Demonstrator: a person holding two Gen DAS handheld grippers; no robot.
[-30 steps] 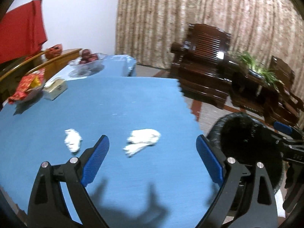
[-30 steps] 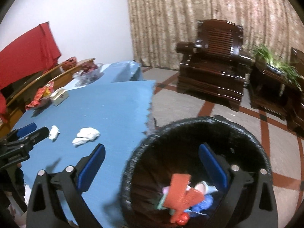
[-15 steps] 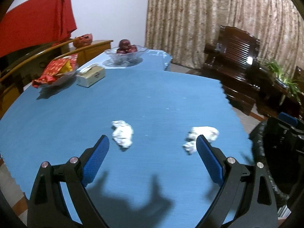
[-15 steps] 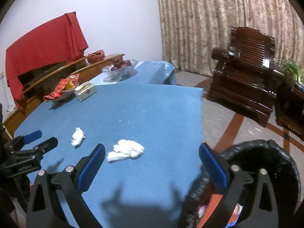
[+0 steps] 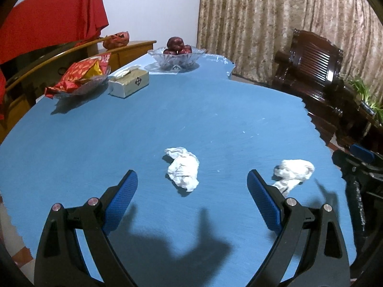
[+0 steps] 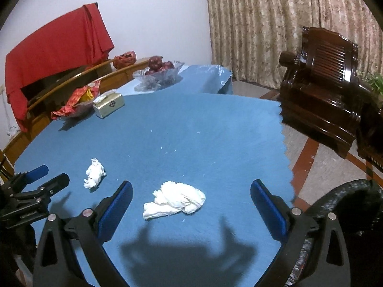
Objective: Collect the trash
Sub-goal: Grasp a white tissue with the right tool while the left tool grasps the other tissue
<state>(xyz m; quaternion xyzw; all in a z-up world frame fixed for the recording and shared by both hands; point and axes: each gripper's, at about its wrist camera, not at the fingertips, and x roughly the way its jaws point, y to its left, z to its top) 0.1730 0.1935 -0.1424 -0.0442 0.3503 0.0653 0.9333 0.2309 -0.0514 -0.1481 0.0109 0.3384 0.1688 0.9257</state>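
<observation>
Swinging away from the bin (image 6: 354, 205), both tongs now face the worktop (image 5: 167, 124) — left tongs (image 5: 191, 191) and right tongs (image 6: 191, 203) spread wide, empty. Each frames a crumpled tissue (image 5: 183, 168) or tissue wad (image 6: 177, 199) — pickup likely comes next.

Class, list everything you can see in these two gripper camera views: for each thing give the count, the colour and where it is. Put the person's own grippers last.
Crumpled tissue: two, white, near edge of the table; second wad.
Tablecloth: one, blue, covering the table.
Tissue box: one, beige, far left of table.
Snack dish: one, glass with red packets, beside the box.
Fruit bowl: one, glass with dark red fruit, far end.
Red cloth: one, draped behind the table.
Armchair: one, dark wood, right.
Curtain: beige, back wall.
Trash bin: one, black-lined, right of table.
Left gripper: open, blue pads.
Right gripper: open, blue pads.
</observation>
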